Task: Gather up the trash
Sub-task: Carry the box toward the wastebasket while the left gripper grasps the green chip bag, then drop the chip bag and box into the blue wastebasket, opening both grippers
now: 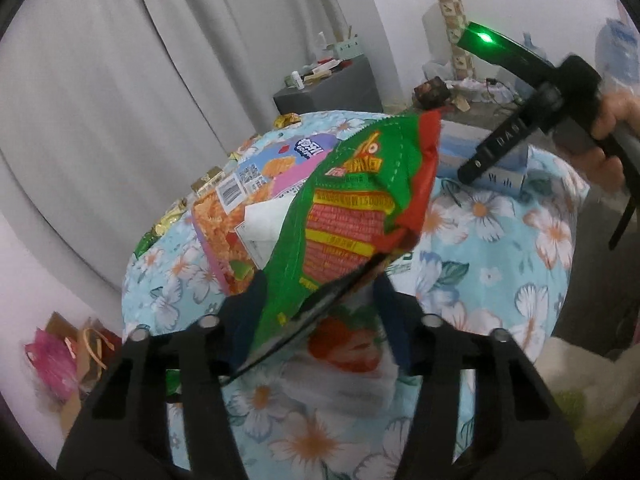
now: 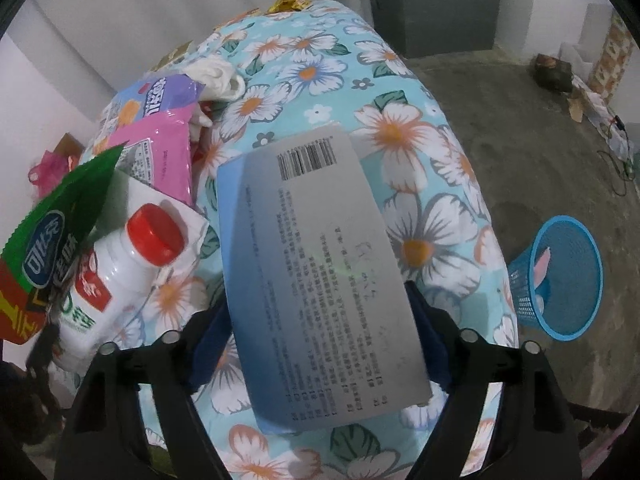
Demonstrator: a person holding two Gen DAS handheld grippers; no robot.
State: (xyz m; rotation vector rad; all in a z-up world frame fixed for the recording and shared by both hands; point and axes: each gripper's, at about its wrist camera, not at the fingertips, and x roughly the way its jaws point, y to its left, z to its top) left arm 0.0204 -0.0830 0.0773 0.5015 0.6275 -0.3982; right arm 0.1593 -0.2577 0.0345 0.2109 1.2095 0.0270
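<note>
The left gripper (image 1: 316,300) pinches a green snack bag (image 1: 352,216) by one thin edge (slack foil), so it could slip free onto the tabletop (image 1: 500,240).

Under my fingers was a table under a light-blue floral cloth (image 2: 404,136), white and orange daisies all over it. Lying on it: a pale blue-grey box (image 2: 320,276) flat, barcode side up, near the middle; to its left a white bottle with a red cap (image 2: 120,276) on its side over a white tissue sheet (image 2: 192,236); behind those a pink snack packet (image 2: 168,156) and a purple one (image 2: 168,94), touching. A white crumpled tissue (image 2: 218,72) sat just beyond the purple packet. Gold foil wrappers (image 2: 288,3) lay along the far edge. Concrete floor (image 2: 520,128) beyond, blue mesh basket (image 2: 564,280) standing on it beside the table.
</note>
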